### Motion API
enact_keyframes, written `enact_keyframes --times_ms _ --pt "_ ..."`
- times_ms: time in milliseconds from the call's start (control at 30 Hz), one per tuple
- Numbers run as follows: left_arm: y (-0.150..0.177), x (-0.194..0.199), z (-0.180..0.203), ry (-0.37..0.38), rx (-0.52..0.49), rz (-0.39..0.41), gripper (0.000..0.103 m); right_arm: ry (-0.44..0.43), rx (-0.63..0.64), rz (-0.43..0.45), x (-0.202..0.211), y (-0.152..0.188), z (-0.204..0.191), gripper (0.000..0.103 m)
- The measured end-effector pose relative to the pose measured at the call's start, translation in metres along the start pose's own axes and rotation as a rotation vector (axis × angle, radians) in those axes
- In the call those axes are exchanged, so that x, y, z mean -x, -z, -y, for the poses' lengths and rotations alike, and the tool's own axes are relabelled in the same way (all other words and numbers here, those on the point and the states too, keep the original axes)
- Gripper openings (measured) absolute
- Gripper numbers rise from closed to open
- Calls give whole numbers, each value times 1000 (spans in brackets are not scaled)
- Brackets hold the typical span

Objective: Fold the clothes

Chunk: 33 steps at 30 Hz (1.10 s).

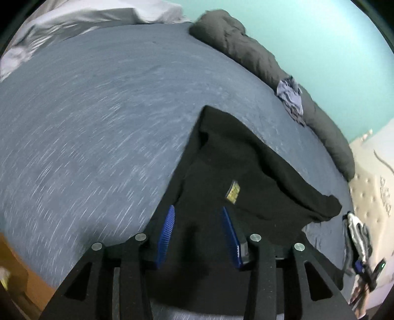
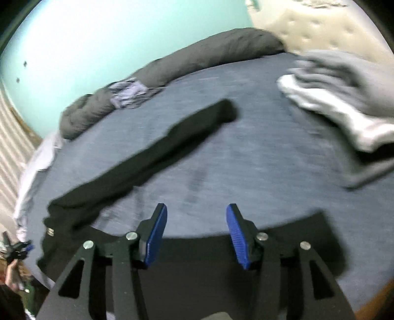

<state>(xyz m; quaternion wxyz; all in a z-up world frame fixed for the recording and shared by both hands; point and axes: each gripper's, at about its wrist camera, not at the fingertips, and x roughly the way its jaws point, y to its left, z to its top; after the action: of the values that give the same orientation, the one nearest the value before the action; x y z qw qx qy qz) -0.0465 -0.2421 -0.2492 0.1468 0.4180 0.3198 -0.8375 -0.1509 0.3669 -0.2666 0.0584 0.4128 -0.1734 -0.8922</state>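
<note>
1. Left wrist view: our left gripper [image 1: 198,231] hangs over a black garment [image 1: 246,172] spread on the blue-grey bed sheet [image 1: 98,123]. Its blue fingers [image 1: 166,236] stand spread apart with only dark cloth seen between them; we cannot tell whether they touch the fabric.
2. A small yellow label [image 1: 232,190] shows on the black garment just beyond the right finger.
3. One corner of the garment points up the bed, and another reaches toward the right edge of the mattress.
4. A dark grey rolled blanket [image 1: 258,54] lies along the far side of the bed against the turquoise wall [image 1: 320,37]. A small crumpled bluish cloth [image 1: 290,98] rests on it.
5. Pale grey bedding [image 1: 73,22] is bunched at the far left corner, well apart from the black garment.
6. Right wrist view: our right gripper [image 2: 197,231] hovers at the near edge of the bed, jaws spread wide and holding nothing.
7. Here the black garment [image 2: 152,152] runs as a long diagonal band from the lower left toward the middle of the bed, with another dark flat part under the gripper.
8. A light grey and white heap of clothes [image 2: 344,93] lies at the right, blurred, apart from the black garment.
9. A cream tufted headboard [image 2: 320,27] stands behind the rolled blanket [image 2: 197,59].
</note>
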Motion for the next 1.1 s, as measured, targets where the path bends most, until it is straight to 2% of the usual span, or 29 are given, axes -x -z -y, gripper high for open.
enact_keyframes --times_ms 167,333,500,600,767,900,967,1100 --pt "-42 -41 21 0 -51 -16 45 -163 -45 -13 -59 -6 -68 51" --pt "-79 -81 22 -14 -38 -55 45 -278 -73 -48 -112 16 -118 52" --pt "-106 -108 25 -49 -71 -74 45 -322 -60 -68 -142 43 -129 52" --pt "-116 -121 28 -62 -104 -81 45 -299 -59 -104 -157 49 -124 52" --pt "-123 -138 29 -63 -130 -83 44 -300 -52 -63 -156 47 -120 52" --pt "-124 -142 31 -58 -139 -73 31 -330 -65 -55 -154 49 -118 52" --pt "-125 -142 32 -63 -147 -68 13 -333 -55 -56 -153 49 -119 52" --pt "-130 -132 35 -86 -163 -30 4 -346 -47 -53 -152 50 -121 52"
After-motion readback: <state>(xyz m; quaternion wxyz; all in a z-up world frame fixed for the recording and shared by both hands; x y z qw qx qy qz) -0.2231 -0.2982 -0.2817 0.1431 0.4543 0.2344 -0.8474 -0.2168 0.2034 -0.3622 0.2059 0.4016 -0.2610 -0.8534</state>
